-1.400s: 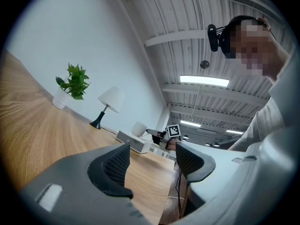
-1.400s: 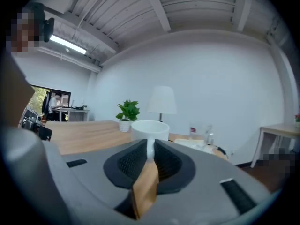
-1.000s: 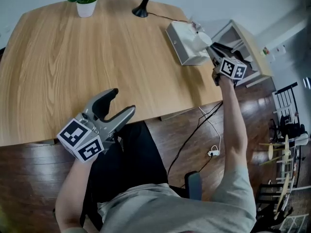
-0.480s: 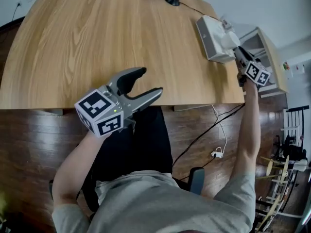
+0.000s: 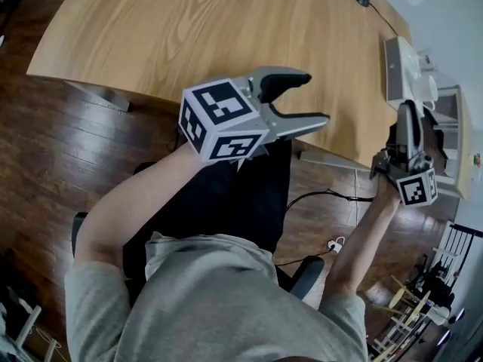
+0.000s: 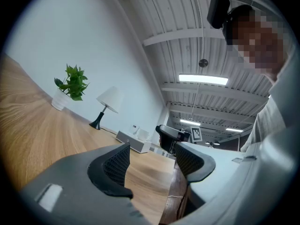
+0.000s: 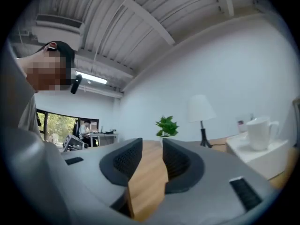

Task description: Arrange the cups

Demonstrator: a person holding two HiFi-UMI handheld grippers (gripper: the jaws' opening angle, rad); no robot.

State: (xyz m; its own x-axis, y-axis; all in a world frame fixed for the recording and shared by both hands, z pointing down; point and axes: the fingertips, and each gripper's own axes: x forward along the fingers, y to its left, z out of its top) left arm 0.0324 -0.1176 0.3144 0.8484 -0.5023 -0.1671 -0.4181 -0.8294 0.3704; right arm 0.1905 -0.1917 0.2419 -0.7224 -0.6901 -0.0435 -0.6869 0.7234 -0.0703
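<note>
Cup [image 7: 260, 134] sits on the far-right tray [image 7: 269, 157], my right gripper [image 7: 151, 159] jaws just been opening, empty, left gripper [image 6: 152, 159] gaping too, so I'd come in level.

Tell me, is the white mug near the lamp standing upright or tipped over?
Upright: in the right gripper view the mug stands on its base on the white tray, rim at top.

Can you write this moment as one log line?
left tongs: open, empty | right tongs: open, empty, jaws just been opening | cup: on white tray, apart from tongs
</note>
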